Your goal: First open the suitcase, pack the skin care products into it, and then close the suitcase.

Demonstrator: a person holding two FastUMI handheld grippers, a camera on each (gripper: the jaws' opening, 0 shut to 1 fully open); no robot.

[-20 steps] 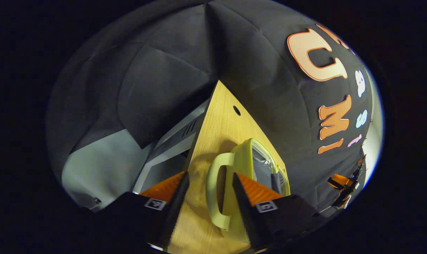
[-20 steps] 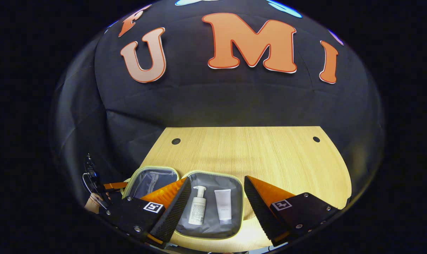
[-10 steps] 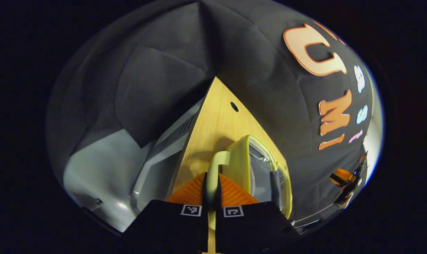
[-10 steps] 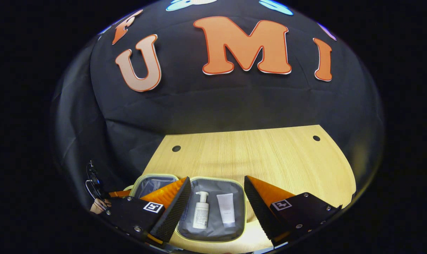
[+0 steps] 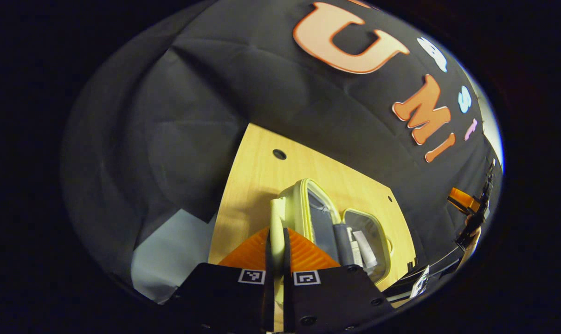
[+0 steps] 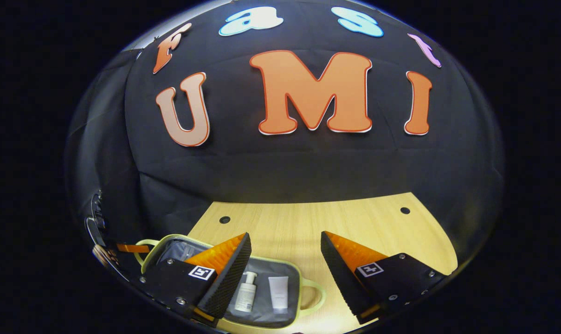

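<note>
At the bottom centre of the left gripper view, the left gripper (image 5: 276, 260) is clenched on the suitcase's pale yellow handle (image 5: 276, 227), with that lid half tipped up just behind it. Lower left in the right gripper view, the right gripper (image 6: 285, 260) hangs released over the open suitcase (image 6: 308, 290), where a pump bottle (image 6: 246, 293) and a tube (image 6: 278, 295) lie side by side on the grey lining. So packing looks done to me, only folding it closed is left, and the wooden bench (image 6: 354, 222) stretches back to the booth wall.
</note>
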